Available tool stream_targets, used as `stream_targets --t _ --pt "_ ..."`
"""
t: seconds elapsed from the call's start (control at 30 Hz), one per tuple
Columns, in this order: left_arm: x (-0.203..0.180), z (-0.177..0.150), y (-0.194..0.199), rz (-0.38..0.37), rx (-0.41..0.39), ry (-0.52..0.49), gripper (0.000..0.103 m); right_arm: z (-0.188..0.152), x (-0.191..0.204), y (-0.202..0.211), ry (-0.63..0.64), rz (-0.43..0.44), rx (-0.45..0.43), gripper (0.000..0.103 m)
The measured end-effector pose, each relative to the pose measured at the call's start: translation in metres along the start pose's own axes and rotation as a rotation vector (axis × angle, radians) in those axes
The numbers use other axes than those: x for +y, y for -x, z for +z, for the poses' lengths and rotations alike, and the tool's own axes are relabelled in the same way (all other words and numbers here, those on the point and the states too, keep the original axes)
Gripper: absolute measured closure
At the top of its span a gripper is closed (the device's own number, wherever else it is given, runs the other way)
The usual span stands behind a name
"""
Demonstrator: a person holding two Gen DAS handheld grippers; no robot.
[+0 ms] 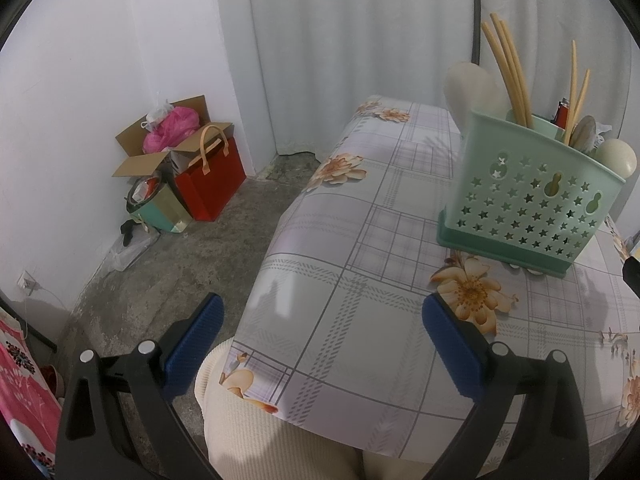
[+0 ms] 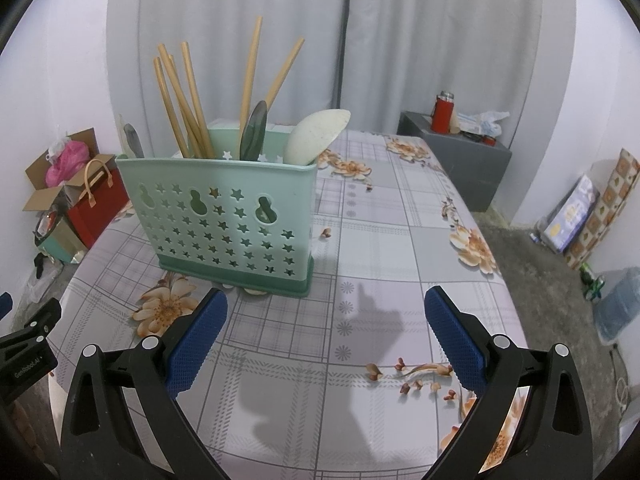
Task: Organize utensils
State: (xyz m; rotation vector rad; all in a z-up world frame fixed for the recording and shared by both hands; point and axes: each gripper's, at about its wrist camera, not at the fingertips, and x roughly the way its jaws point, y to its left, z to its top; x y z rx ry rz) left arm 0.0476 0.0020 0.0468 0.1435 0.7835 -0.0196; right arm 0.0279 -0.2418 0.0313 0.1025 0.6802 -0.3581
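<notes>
Stood upright at eleven o'clock: green utensil holder (image 2: 224,216), chopsticks (image 2: 180,100) pointing up. Left gripper (image 1: 320,340), right gripper (image 2: 326,334) gaped wide, empty.

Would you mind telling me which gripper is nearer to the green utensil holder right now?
Right, probably. The right gripper hangs open just in front of the green utensil holder; the left gripper is open too, farther back near the table's edge, holder ahead to its right.
</notes>
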Motion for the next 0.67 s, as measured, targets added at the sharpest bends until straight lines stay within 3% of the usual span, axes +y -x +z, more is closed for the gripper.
stream_targets --t 0.67 --pt "-0.0032 0.0018 0.0002 0.001 -0.002 0.003 0.006 -0.0002 0.0019 0.0 -0.002 0.001 0.002 0.008"
